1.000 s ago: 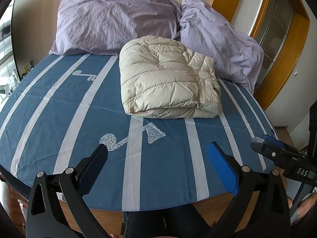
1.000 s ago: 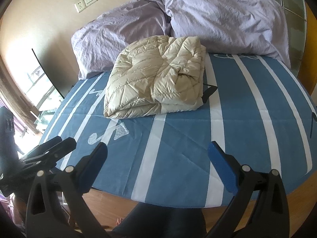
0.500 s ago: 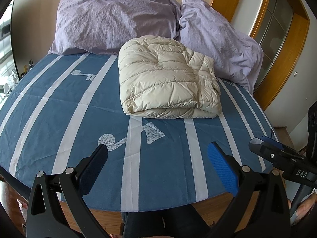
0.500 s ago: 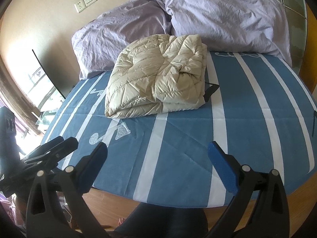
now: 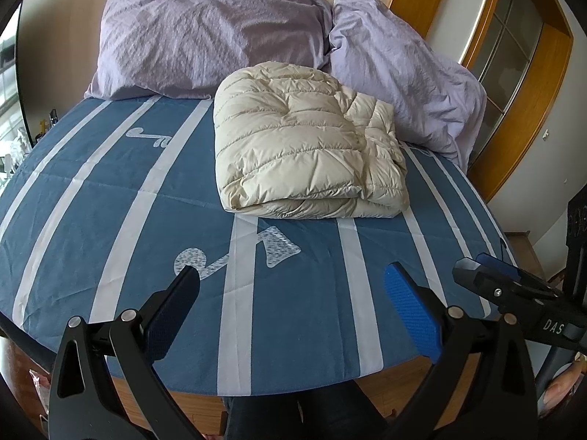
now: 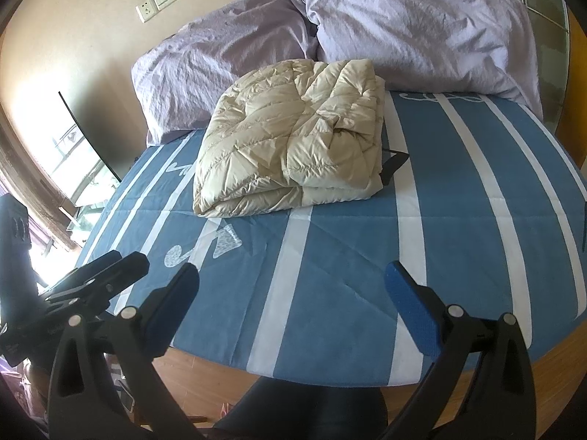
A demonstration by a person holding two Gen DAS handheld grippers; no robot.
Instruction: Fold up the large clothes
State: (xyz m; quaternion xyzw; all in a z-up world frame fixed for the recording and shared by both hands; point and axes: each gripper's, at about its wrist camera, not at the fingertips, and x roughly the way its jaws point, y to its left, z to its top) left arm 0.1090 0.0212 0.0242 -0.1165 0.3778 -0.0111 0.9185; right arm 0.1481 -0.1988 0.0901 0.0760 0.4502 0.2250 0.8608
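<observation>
Your left gripper (image 5: 290, 293) hangs over the near edge of the bed (image 5: 110, 198), jaws wide apart and holding nothing. Your right gripper (image 6: 291, 293) sits at the same near edge, further toward the right side, with its jaws equally spread and empty. Each gripper shows at the margin of the other's wrist view: the right gripper (image 5: 513, 293) appears low at the right of the left wrist view, the left gripper (image 6: 95, 278) low at the left of the right wrist view.

The folded cream puffer jacket (image 5: 308, 150) lies on the blue striped bedcover (image 6: 477, 220), toward the head end of the bed and roughly centred across its width. It is well apart from both sets of jaws, with a broad band of bare cover between them and its near folded edge. Its far edge touches the two lilac pillows (image 5: 205, 36) at the head of the bed. In the right wrist view, a black strap loop (image 6: 394, 163) protrudes from the right side of the jacket (image 6: 293, 135) onto the cover.

A dark-clothed leg (image 5: 301, 414) of yours is visible below the near edge, between the gripper arms.
</observation>
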